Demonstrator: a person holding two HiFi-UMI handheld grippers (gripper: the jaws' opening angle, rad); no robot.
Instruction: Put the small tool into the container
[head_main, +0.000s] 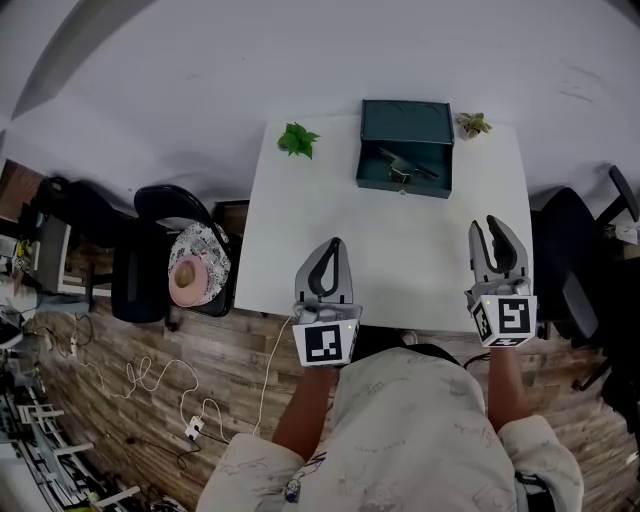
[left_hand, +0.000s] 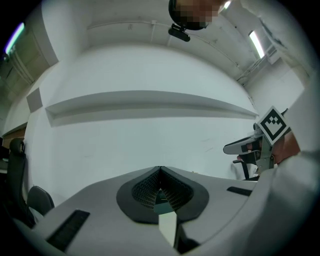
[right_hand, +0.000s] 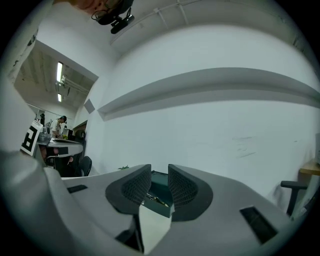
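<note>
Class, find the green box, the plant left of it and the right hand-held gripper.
green box (head_main: 405, 122): head view, lid.
left plant (head_main: 298, 139): head view, leaves.
right hand-held gripper (head_main: 488, 224): head view, between fingertips.

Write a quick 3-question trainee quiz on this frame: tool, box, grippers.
1. True or false: the small dark tool lies on the bare white table.
2. The right gripper is: A) shut on the tool, B) open and empty, C) shut and empty.
3. Fill in: the left gripper has its jaws ___.
Key: 1 false, it lies inside the open green box; 2 B; 3 shut.
</note>
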